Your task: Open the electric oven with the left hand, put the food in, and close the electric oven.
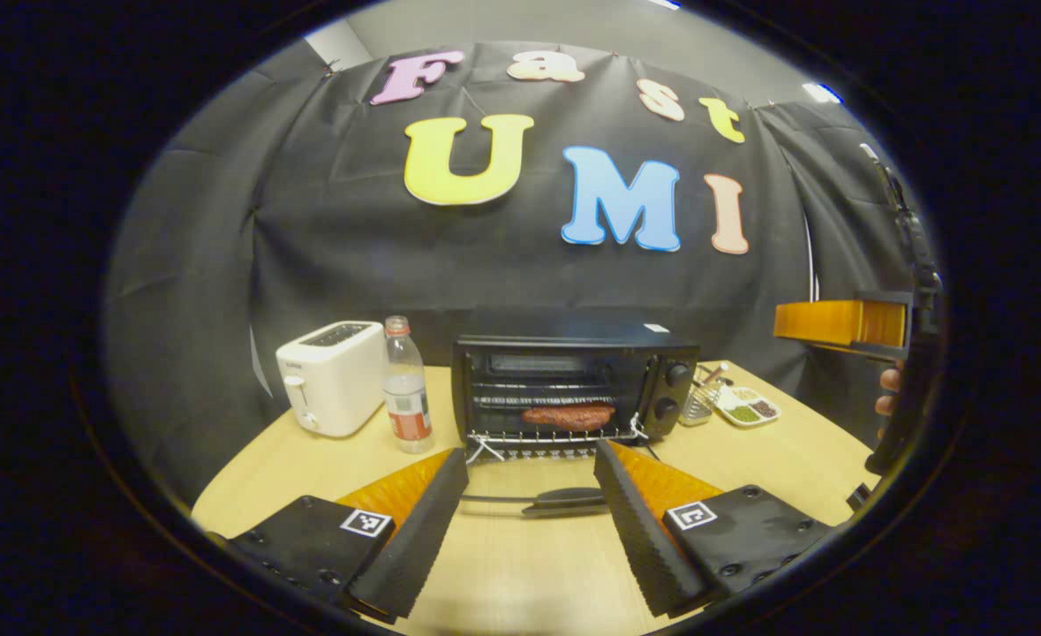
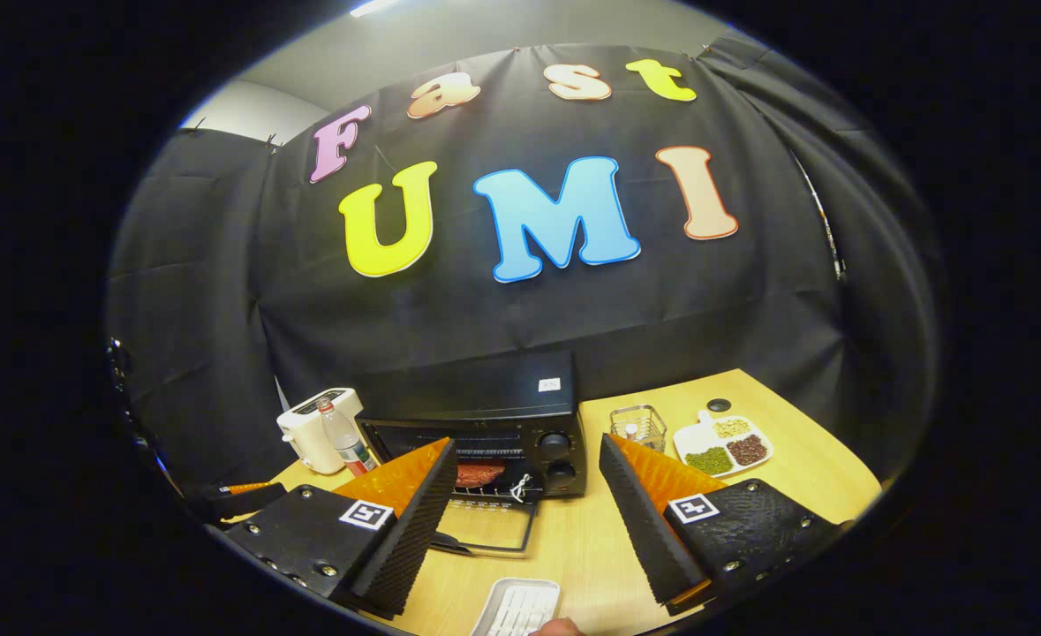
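Note:
The black electric oven stands at the middle of the table with its glass door folded down flat, handle toward me. A reddish-brown piece of food lies on the wire rack inside. My left gripper is open just in front of the lowered door, holding nothing. The right gripper hangs high at the right in a hand. In the right gripper view, my right gripper is open and empty, above and back from the oven, where the food is visible.
A white toaster and a plastic bottle stand left of the oven. To its right are a small wire basket and a white dish of beans. A white ribbed tray lies at the near table edge.

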Motion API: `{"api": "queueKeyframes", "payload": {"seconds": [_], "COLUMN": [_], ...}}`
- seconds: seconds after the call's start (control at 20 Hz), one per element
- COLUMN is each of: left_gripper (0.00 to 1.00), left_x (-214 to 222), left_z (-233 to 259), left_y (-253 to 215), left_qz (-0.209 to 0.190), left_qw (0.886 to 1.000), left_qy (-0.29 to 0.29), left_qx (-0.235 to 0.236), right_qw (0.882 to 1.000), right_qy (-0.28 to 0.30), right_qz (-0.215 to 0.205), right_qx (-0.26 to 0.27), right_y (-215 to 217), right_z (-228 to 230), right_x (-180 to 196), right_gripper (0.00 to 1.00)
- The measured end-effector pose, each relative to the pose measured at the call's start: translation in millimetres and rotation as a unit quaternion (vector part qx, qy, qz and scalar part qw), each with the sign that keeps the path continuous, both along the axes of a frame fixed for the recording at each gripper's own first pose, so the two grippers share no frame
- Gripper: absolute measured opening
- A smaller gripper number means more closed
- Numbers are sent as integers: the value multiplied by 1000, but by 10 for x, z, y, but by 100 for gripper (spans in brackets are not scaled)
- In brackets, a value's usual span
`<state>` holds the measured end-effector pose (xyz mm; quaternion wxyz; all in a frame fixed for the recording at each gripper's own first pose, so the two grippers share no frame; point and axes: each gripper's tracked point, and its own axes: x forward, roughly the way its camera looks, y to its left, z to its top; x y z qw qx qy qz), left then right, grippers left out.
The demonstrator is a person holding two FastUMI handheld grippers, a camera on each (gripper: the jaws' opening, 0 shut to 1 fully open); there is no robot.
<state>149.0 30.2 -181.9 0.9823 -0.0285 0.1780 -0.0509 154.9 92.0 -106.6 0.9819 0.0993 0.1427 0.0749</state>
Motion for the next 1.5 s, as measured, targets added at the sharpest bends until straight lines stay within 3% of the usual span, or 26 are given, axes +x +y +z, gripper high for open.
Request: {"api": "queueKeyframes", "payload": {"seconds": [0.1, 0.15, 0.4, 1.0, 1.3, 1.4, 1.45, 1.5], "left_gripper": [91, 100, 98, 98, 100, 98, 92, 96], "left_x": [6, 12, 81, 235, 349, 387, 414, 440], "left_z": [-185, -272, -734, -1631, -1832, -1843, -1849, -1853], "left_y": [-111, -161, -349, -613, -619, -626, -628, -623], "left_qz": [-9, -12, -27, -40, -41, -45, -46, -45], "left_qw": [1000, 999, 996, 978, 973, 972, 972, 973], "left_qy": [23, 32, 89, 206, 225, 225, 223, 222], "left_qx": [-5, -6, -8, 14, 32, 46, 50, 54], "right_qw": [1000, 1000, 997, 989, 986, 987, 987, 987], "right_qy": [-5, -8, -27, -27, -21, -18, -18, -18], "right_qz": [-16, -23, -59, -129, -144, -139, -139, -140], "right_qx": [-5, -10, -47, -70, -82, -78, -80, -82], "right_y": [-150, -218, -568, -1127, -1240, -1221, -1236, -1243], "right_z": [53, 67, 239, 388, 407, 406, 394, 393], "right_x": [-107, -157, -364, -706, -792, -814, -817, -823], "right_gripper": [97, 97, 98, 98, 98, 98, 98, 98]}}
